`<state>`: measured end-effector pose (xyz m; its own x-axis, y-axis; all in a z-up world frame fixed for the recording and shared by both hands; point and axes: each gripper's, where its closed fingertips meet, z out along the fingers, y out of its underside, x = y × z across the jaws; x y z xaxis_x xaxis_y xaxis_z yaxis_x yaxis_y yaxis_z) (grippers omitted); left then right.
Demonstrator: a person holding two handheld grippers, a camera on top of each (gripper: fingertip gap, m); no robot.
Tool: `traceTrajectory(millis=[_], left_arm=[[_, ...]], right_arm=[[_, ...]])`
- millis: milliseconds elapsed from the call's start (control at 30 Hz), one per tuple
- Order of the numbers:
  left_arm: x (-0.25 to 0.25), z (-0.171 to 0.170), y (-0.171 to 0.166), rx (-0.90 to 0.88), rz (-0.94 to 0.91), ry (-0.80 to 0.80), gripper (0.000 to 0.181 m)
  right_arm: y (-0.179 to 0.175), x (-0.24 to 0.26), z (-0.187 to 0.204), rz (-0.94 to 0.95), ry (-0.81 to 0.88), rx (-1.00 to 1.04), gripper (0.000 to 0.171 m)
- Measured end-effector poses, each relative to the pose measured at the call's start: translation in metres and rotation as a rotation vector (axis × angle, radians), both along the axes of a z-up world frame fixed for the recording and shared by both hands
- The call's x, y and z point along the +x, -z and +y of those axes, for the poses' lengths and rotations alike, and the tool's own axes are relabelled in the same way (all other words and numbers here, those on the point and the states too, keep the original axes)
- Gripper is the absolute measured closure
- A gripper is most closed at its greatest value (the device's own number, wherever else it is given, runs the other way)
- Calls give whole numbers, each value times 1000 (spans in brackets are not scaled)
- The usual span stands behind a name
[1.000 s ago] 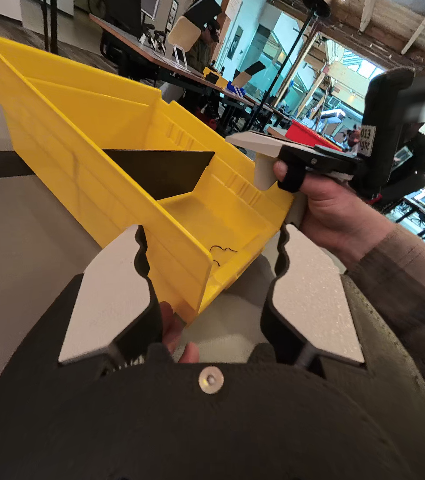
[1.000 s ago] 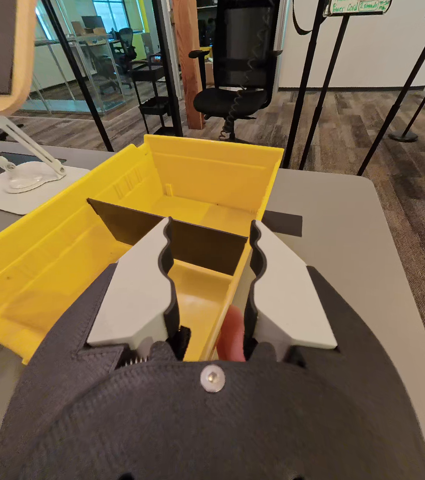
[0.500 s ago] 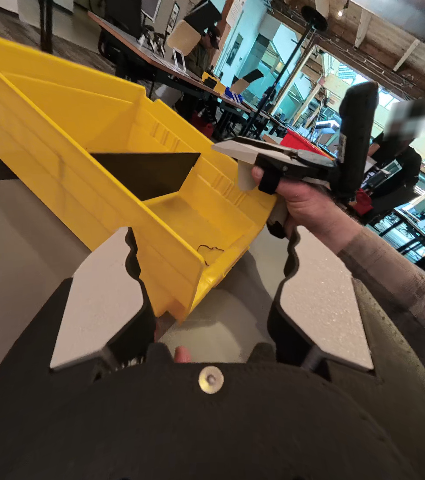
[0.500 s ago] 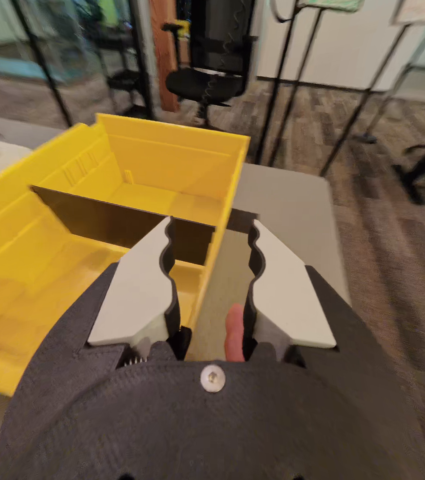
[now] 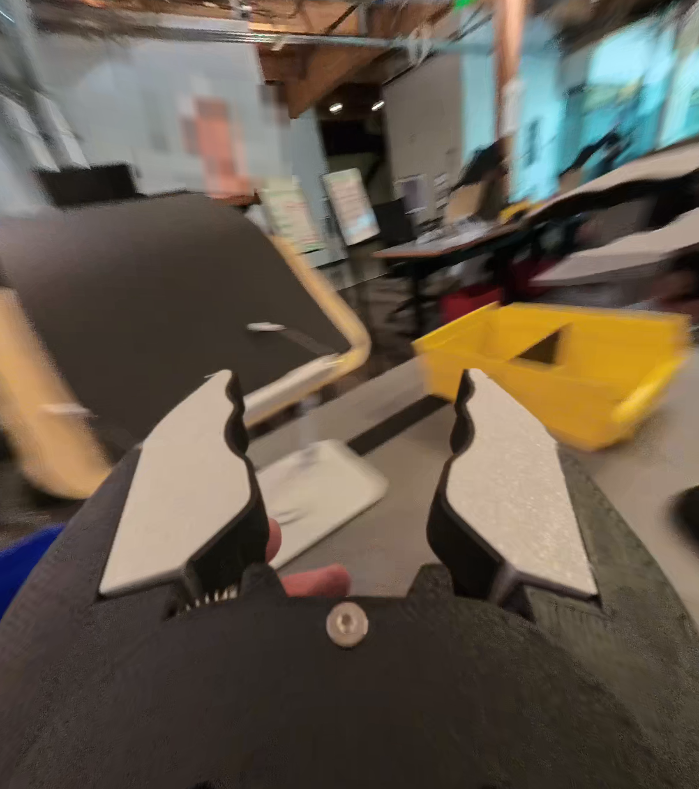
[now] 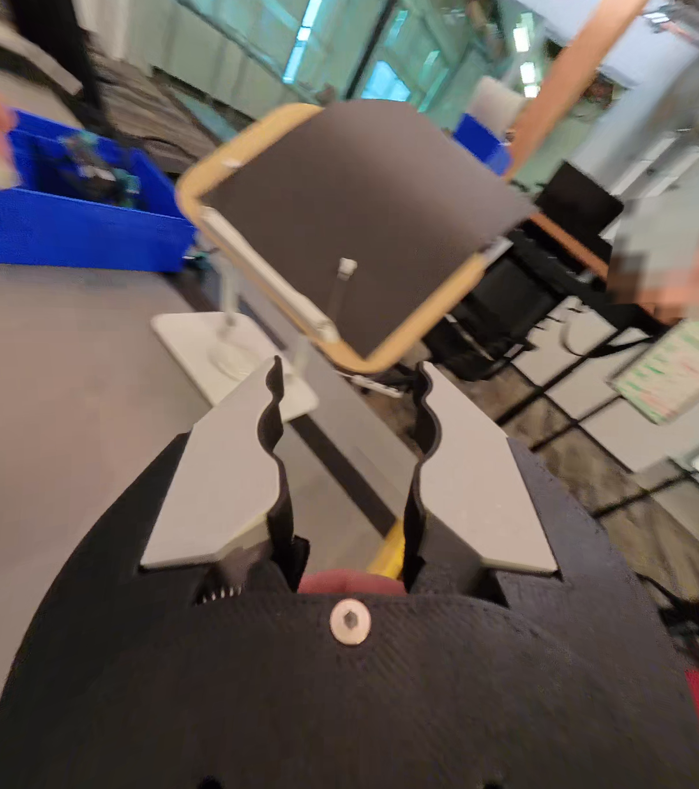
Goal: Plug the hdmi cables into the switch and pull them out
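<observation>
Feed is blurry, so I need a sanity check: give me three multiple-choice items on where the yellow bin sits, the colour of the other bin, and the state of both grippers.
1. In the left wrist view, the yellow bin sits:
A. right on the table
B. between the fingers
C. on the floor

2. The bin left in the right wrist view:
A. red
B. blue
C. green

3. The left gripper and right gripper are:
A. both shut
B. both open, empty
C. holding cables

Answers: 1 A, it rests upper right. 2 B, blue bin. 3 B, a gap shows between each pair.

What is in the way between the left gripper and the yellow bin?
Nothing visible. Only grey table lies between the open left gripper and the yellow bin, ahead to its right. The white stand base sits off left. No cables or switch show.
</observation>
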<state>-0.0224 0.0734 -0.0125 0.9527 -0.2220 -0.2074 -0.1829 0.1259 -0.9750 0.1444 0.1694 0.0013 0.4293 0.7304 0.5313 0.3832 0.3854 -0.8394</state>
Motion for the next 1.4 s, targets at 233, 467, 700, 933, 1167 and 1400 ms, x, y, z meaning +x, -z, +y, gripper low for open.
traceTrajectory(millis=[233,467,700,933,1167,1400], left_arm=[[-255,-34,29,-203,690,-376,108],[-366,2,106,-423,1252,-277,117],[-390,35,152,-525,1522,-146,135],[-399,53,163,-511,1628,-134,158],[-403,50,120,-448,1577,-223,160],[-417,36,77,-450,1591,-272,160]], right_arm=[[66,-103,-110,-93,-208,-130,110],[122,-129,-165,-99,-269,-307,116],[139,-138,-174,-101,-246,-352,119],[154,-142,-174,-137,-235,-329,123],[162,-142,-174,-124,-247,-361,126],[163,-141,-175,-115,-254,-362,127]])
